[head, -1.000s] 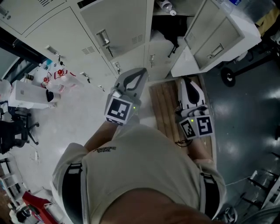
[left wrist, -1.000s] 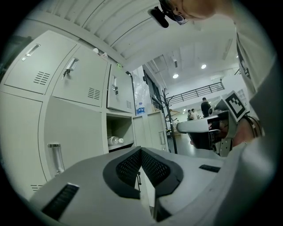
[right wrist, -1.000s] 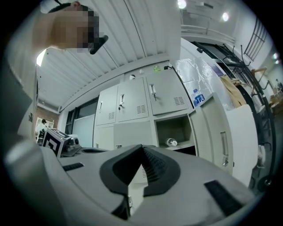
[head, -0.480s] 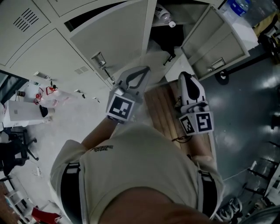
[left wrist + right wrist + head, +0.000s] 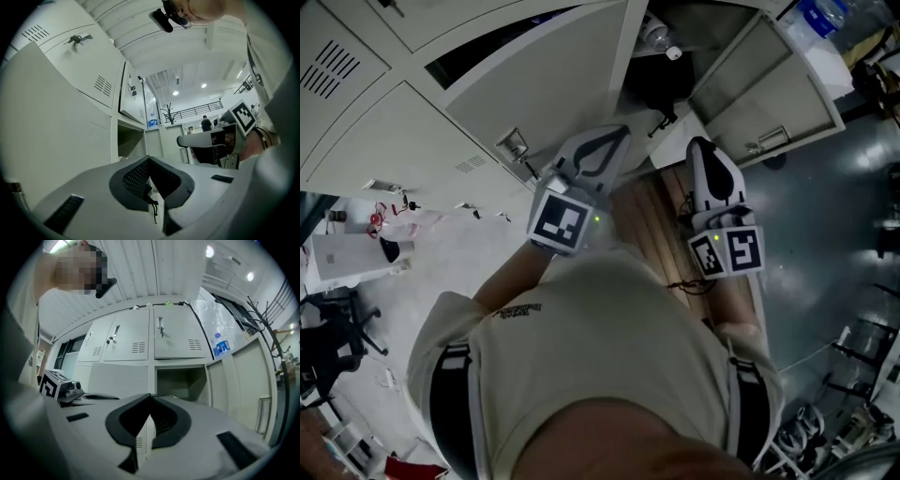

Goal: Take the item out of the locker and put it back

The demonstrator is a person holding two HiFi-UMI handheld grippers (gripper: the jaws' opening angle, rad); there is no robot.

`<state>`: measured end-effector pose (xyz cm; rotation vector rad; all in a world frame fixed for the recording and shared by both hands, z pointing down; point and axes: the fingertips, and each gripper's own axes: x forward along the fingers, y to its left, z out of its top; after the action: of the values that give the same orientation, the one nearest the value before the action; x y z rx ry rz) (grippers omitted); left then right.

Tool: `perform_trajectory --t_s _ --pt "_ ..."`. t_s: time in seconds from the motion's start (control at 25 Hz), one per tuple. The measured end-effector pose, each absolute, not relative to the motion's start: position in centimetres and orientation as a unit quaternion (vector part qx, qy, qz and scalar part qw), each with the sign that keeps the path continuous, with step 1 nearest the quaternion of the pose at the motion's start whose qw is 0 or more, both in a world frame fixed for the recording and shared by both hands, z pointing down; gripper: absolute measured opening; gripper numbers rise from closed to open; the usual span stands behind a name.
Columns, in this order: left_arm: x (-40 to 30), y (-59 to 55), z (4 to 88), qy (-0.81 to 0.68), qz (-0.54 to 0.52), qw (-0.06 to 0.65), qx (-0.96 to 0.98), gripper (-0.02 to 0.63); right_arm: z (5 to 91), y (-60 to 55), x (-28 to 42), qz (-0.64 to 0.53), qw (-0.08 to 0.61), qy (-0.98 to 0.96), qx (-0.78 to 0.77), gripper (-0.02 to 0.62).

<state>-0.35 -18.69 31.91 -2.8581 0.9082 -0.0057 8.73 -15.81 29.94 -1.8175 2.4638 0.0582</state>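
The grey lockers fill the top of the head view. One compartment (image 5: 661, 80) stands open and dark between its two swung-out doors, the left door (image 5: 548, 89) and the right door (image 5: 764, 84). A clear bottle (image 5: 659, 36) lies on the shelf above it. My left gripper (image 5: 598, 155) and right gripper (image 5: 701, 150) are held side by side in front of my chest, pointing at the lockers, both shut and empty. The right gripper view looks at the open compartment (image 5: 183, 380). In the left gripper view the jaw tips (image 5: 149, 160) meet beside the left door (image 5: 56, 131).
A wooden slatted platform (image 5: 652, 234) lies on the floor under the grippers. A blue-labelled bottle (image 5: 816, 14) stands at the top right. Boxes and clutter (image 5: 356, 248) and an office chair (image 5: 328, 337) sit at the left. People (image 5: 206, 123) stand far off.
Both grippers have risen a little toward the lockers, and the head view has tilted up, so the open doors now sit larger and closer. Both grippers stayed shut.
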Motion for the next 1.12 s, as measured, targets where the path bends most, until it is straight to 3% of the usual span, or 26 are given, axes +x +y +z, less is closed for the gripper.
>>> perform_trajectory --t_s 0.76,1.12 --pt "3.0 -20.3 32.4 0.348 -0.023 0.052 -0.936 0.012 29.9 -18.9 11.4 0.029 0.053 0.830 -0.554 0.006" --pt "2.9 -23.0 30.4 0.376 0.000 0.067 -0.924 0.012 28.9 -24.2 13.4 0.027 0.051 0.820 -0.569 0.222"
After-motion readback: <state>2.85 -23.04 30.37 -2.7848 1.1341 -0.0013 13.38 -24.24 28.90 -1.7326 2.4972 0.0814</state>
